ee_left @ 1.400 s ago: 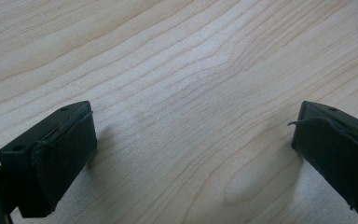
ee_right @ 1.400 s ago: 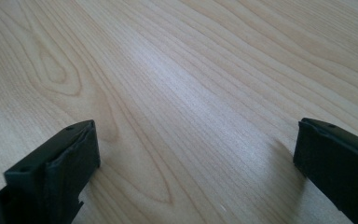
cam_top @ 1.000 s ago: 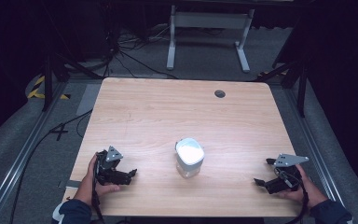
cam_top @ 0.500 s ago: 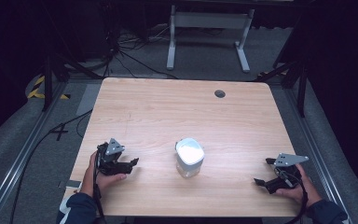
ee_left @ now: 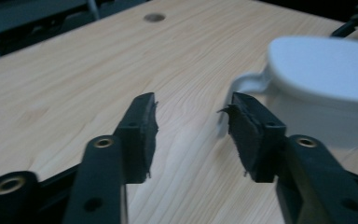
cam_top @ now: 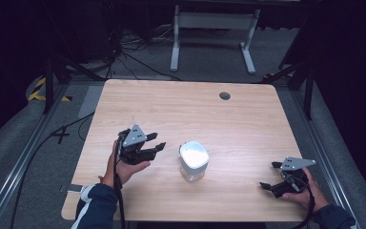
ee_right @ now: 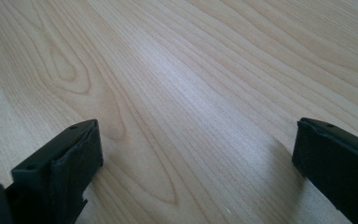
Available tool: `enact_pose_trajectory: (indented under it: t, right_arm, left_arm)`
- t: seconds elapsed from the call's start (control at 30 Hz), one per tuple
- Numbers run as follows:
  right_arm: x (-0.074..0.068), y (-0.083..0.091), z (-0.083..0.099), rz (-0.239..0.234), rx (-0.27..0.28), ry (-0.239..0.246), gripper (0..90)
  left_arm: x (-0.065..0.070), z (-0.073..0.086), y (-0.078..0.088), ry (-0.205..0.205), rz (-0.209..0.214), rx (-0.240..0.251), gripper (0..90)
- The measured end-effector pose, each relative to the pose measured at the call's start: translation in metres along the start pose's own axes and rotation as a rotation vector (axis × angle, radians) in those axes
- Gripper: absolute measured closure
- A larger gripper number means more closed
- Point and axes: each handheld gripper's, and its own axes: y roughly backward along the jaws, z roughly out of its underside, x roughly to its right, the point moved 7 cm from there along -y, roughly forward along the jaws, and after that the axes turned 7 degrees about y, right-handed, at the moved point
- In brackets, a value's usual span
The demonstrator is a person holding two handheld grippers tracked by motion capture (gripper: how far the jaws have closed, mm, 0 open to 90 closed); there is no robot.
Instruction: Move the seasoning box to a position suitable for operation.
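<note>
A white lidded container (cam_top: 193,160) stands near the middle of the wooden table (cam_top: 186,109), toward its front edge. My left gripper (cam_top: 156,145) is held above the table just left of the container, open, its jaws pointing at it. In the left gripper view the container (ee_left: 324,88) sits close at the right with a tab or handle (ee_left: 248,81) on its side, beyond the gripper (ee_left: 191,133), and nothing is between the jaws. My right gripper (cam_top: 268,175) rests low near the table's front right corner, open wide (ee_right: 193,154) over bare wood.
A round cable hole (cam_top: 225,96) sits in the table's far right part. Beyond the table stand a white metal frame (cam_top: 214,28) and cables on the grey floor. Black stand legs (cam_top: 307,81) flank the table's right side.
My left gripper has lifted and moved right and away from the front edge, toward the container. The right gripper has stayed in place.
</note>
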Motion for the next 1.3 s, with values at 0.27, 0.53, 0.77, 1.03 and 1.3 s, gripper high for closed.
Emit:
enact_pose_trajectory:
  t: [0.27,0.53,0.77,1.03,1.3]
  right_arm:
    - [0.001,-0.001,0.000,0.001,0.000,-0.001,1.3]
    - [0.002,0.002,0.000,0.015,0.011,-0.019,7.2]
    - [0.001,0.004,-0.002,0.018,0.016,-0.019,19.9]
    - [-0.001,0.006,-0.016,0.017,0.042,-0.002,58.2]
    - [-0.014,0.011,-0.065,-0.058,0.163,0.046,83.8]
  left_arm:
    - [0.021,-0.030,-0.011,-0.056,0.146,0.079,87.8]
    - [0.042,-0.034,-0.029,-0.147,0.192,0.014,89.9]
    - [0.042,-0.029,-0.044,-0.170,0.178,-0.040,89.9]
    - [0.035,-0.025,-0.046,-0.151,0.159,-0.048,89.8]
    - [0.037,-0.024,-0.047,-0.149,0.135,-0.051,89.8]
